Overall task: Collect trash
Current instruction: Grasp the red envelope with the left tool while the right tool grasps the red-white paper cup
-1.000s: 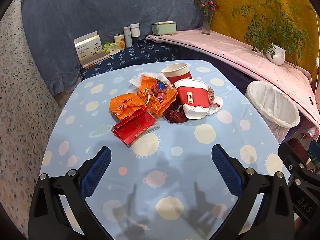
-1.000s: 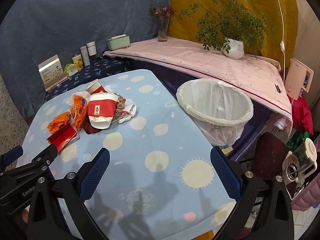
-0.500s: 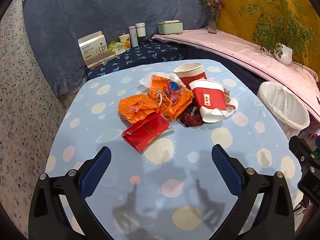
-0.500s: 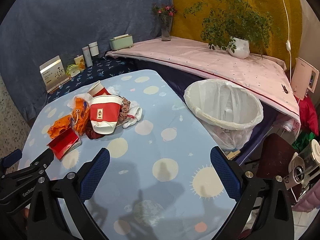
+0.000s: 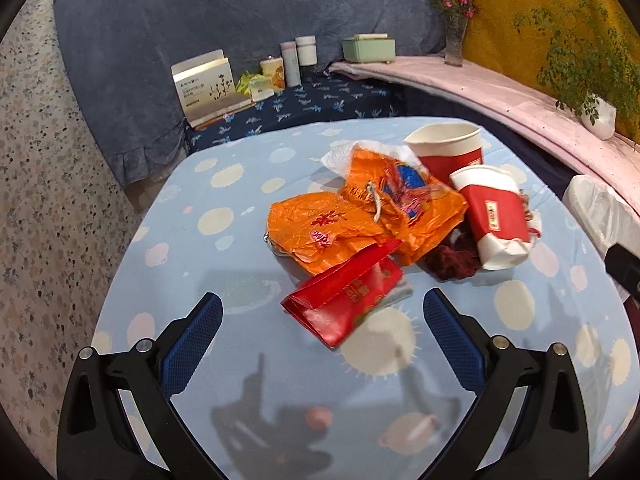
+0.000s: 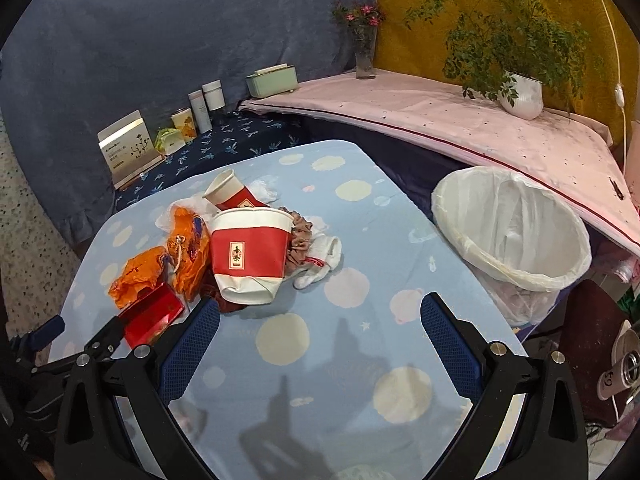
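A heap of trash lies on the blue spotted table (image 5: pixel 248 364): a red packet (image 5: pixel 346 300), two orange plastic bags (image 5: pixel 324 228), a crushed red paper cup (image 5: pixel 494 216), a second red cup (image 5: pixel 446 152) behind it, dark red cloth (image 5: pixel 454 260) and white tissue. My left gripper (image 5: pixel 322 316) is open and empty, just short of the red packet. My right gripper (image 6: pixel 320 324) is open and empty, near the crushed cup (image 6: pixel 250 256) and a white sock (image 6: pixel 320 258). The white-lined bin (image 6: pixel 512 232) stands to the right of the table.
A pink-covered shelf (image 6: pixel 440 116) runs behind the bin with a potted plant (image 6: pixel 520 96) and a flower vase (image 6: pixel 364 56). A low dark blue bench (image 5: pixel 304 104) holds a box, bottles and a card. The left gripper's body (image 6: pixel 80 352) shows at the lower left of the right wrist view.
Both grippers have moved forward toward the trash heap. The left one has closed in on the red packet, the right one on the crushed cup. Both stay open.
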`<state>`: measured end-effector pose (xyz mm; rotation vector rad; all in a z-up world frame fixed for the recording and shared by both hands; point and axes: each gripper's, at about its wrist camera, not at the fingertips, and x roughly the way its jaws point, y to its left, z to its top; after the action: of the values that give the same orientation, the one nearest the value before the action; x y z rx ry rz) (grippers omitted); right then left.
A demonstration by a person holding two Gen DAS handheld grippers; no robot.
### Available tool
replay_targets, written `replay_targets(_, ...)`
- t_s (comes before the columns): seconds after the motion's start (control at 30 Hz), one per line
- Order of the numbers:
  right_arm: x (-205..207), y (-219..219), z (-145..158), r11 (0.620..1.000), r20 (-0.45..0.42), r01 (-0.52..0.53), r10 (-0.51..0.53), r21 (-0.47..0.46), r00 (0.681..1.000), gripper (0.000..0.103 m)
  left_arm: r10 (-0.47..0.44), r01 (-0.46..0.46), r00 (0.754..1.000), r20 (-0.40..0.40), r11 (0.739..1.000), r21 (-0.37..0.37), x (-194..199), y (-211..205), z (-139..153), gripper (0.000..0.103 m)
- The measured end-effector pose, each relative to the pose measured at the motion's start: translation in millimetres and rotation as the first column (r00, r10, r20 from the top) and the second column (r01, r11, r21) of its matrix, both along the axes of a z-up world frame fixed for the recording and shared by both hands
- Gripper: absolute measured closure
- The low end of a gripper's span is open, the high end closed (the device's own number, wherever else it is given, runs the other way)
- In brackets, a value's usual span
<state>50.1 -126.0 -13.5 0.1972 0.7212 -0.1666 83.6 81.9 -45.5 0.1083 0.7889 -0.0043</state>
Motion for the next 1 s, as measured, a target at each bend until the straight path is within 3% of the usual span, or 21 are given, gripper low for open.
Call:
replay_targets(0.47, 84, 18, -39, 0.993, -0.054, -0.072, 0.077, 0.090, 0.996, 0.007, -0.034, 0.031, 0.995, -0.094, 0.999, -0.028, 47, 16, -39, 0.007)
replay_targets(0.57, 96, 19, -48, 0.991, -0.069, -0.082, 0.090, 0.106, 0.994, 0.011, -0.041, 0.036, 0.994, -0.100, 0.998, -0.049, 52, 19, -44, 0.007)
replay_targets(0.7, 108, 21, -59, 0.983, -0.102, -0.090, 0.108, 0.162, 0.989, 0.025, -0.066, 0.059, 0.993, -0.099, 0.996, -0.066, 55, 17, -47, 0.011)
replay_targets(0.87, 111, 29, -64, 0.976, -0.100, -0.123, 0.143, 0.182, 0.985, 0.045, -0.109, 0.096, 0.985, -0.130, 0.990, -0.107, 58, 14, -51, 0.042)
replay_targets(0.93, 108, 33, -64, 0.973, -0.094, -0.140, 0.159, 0.184, 0.983, 0.060, -0.116, 0.101, 0.985, -0.132, 0.988, -0.114, 56, 13, -51, 0.052)
replay_targets(1.0, 104, 34, -64, 0.966, -0.090, -0.157, 0.178, 0.204, 0.980, 0.068, -0.124, 0.108, 0.984, -0.129, 0.986, -0.125, 53, 11, -49, 0.067)
